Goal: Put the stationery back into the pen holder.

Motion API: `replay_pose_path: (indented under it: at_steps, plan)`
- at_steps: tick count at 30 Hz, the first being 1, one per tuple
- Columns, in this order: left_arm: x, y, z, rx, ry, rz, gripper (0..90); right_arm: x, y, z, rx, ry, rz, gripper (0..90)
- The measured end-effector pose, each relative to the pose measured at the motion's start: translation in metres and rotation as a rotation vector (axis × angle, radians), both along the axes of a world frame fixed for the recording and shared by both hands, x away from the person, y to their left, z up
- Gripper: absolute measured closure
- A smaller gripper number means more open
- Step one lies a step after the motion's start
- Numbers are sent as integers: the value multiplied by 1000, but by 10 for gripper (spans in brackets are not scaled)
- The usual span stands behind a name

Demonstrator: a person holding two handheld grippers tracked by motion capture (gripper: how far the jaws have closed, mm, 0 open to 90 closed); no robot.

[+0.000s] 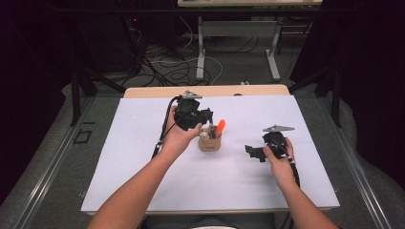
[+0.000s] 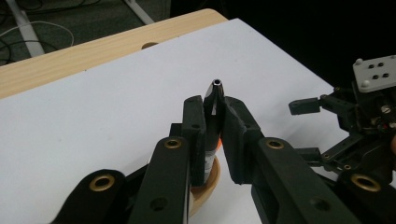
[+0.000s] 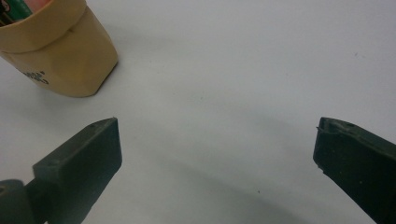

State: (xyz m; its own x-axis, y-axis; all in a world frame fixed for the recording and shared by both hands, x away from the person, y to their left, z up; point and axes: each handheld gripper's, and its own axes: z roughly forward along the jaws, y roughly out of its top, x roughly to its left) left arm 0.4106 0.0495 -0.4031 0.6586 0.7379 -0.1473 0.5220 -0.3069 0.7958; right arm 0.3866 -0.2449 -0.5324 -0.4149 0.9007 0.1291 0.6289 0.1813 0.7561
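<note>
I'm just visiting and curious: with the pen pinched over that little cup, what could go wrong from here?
The left tongs pinch a dark pen that stands in the tan cup. The cup looks light and nothing steadies it, since the right tongs hang open beside it, so a slanted pull might tip it. The orange marker and other items crowd the cup and could be dragged along. The pen may also slip if the grip is shallow.

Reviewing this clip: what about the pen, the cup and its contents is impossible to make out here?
- Pen, left gripper view: the left gripper is shut on it, its jaws hiding the barrel; only the tip shows.
- Cup, right gripper view: top cut off by the frame edge; printed mark too small to read.
- Cup contents, high view: beyond the orange item, too small and partly behind the left hand.
- Right gripper: open over bare table.
</note>
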Motion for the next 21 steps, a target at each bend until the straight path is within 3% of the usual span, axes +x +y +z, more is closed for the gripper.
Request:
replay_pose_path:
  at_steps: [13, 21]
  plan:
    - [7, -11, -13, 77, 35, 1, 805, 0, 2, -1, -8, -1, 11, 20]
    - [9, -16, -22, 88, 42, -5, 804, 0, 4, -1, -4, 8, 9, 25]
